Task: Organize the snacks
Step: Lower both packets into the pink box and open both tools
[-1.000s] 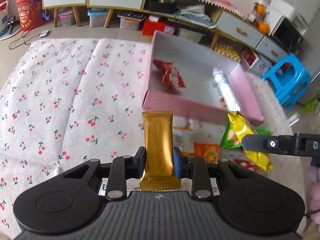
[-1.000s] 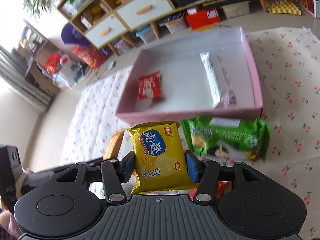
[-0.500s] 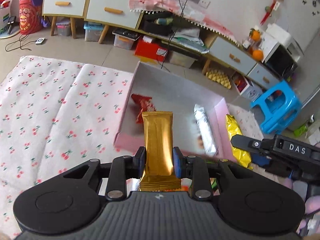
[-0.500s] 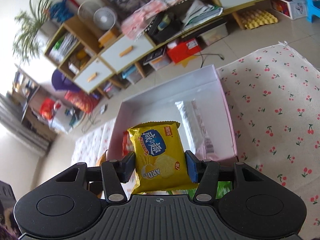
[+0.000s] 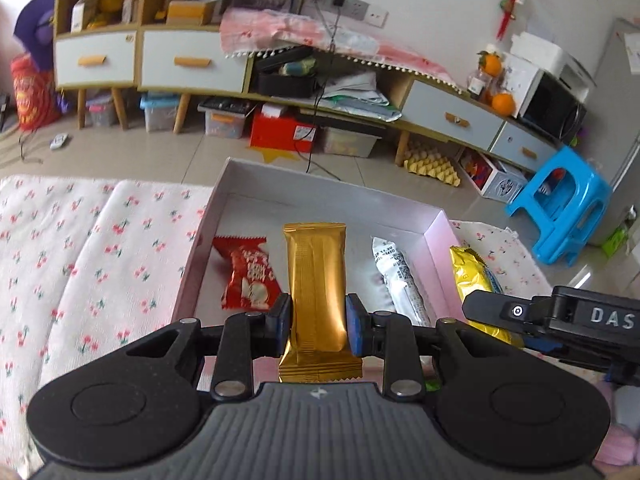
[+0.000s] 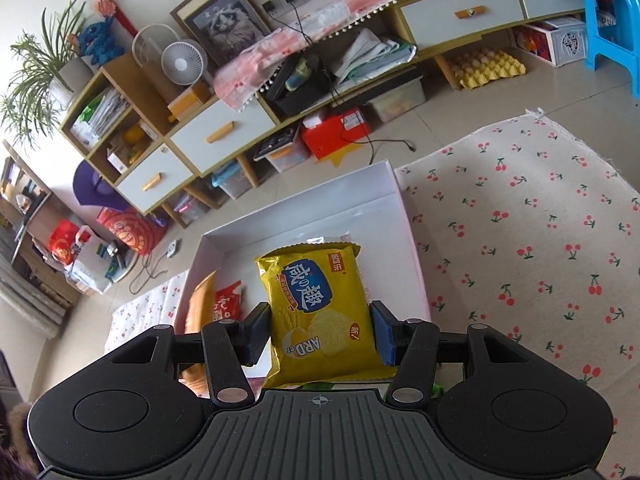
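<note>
My left gripper (image 5: 318, 318) is shut on a gold snack bar (image 5: 316, 284) and holds it above the near part of the pink box (image 5: 438, 236). In the box lie a red snack packet (image 5: 248, 278) and a silver-white packet (image 5: 400, 280). My right gripper (image 6: 318, 330) is shut on a yellow cracker packet (image 6: 318, 312) above the same box (image 6: 410, 232); that packet also shows in the left wrist view (image 5: 476, 284). The gold bar (image 6: 200, 300) and red packet (image 6: 228, 304) show at the left in the right wrist view.
The box sits on a white cherry-print cloth (image 5: 100, 264) (image 6: 520, 240). Beyond it lie tiled floor, a low cabinet with drawers (image 5: 192, 66), storage boxes and a blue stool (image 5: 560, 208). The right gripper's body (image 5: 560, 320) is close on the right in the left wrist view.
Both grippers have risen and moved forward over the pink box, each keeping hold of its packet. The green packet on the cloth has dropped out of sight behind the grippers.
</note>
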